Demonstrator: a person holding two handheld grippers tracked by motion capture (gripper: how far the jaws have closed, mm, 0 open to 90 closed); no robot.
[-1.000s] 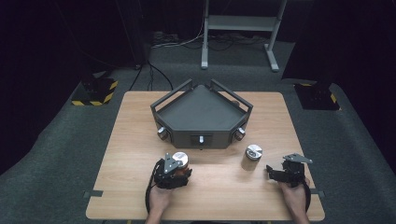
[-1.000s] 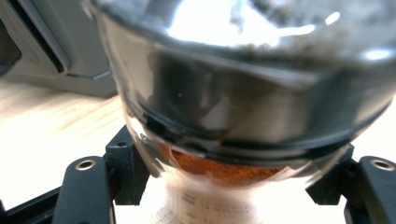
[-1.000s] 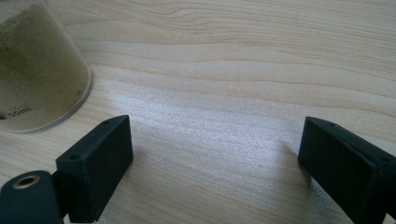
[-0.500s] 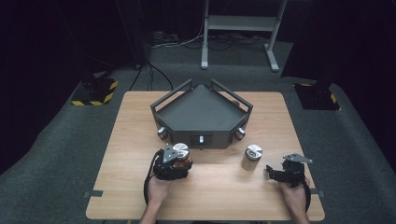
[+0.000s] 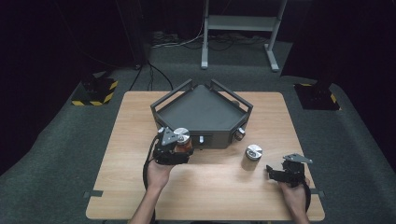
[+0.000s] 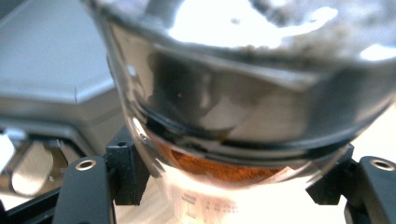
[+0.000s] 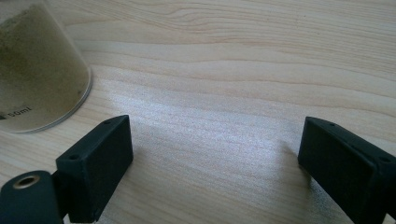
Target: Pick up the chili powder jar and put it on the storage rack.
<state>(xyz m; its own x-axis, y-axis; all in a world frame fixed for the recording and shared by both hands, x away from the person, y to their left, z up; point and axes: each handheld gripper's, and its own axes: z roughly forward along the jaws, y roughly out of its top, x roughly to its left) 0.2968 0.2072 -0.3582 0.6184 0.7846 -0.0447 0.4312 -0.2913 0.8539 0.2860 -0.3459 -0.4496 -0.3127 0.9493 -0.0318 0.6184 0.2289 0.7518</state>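
The left gripper [image 5: 175, 148] is clamped on a glass jar [image 5: 182, 142] with a shiny metal lid and reddish-brown powder inside. In the left gripper view the jar [image 6: 243, 121] sits right between the two black jaws, its lid towards the top of the picture and the powder low down between the jaw tips. From the high view the jar is held off the table, just in front of the near wall of the dark tray [image 5: 201, 112], close to its left front corner.

The right gripper [image 5: 274, 171] rests low at the near right of the table with its jaws spread wide and nothing between them; the right gripper view has bare wood between the two black jaws. It touches nothing, and the second jar stands a little way off to its left.

There are two jars: the one in the left gripper and a second jar [image 5: 252, 157] standing upright on the table, with a metal lid and pale sandy powder; its lower wall [image 7: 35, 70] fills the top left corner of the right gripper view. There is one tray, three-cornered with raised rails, and two grippers, one in each hand.

The table [image 5: 219, 186] is light wood with plain grain. It stands on dark grey carpet in a dim room. Beyond it are the legs of a metal stand [image 5: 238, 32], cables on the floor, and two black-and-yellow striped blocks, one [image 5: 95, 91] to the left and one at the right
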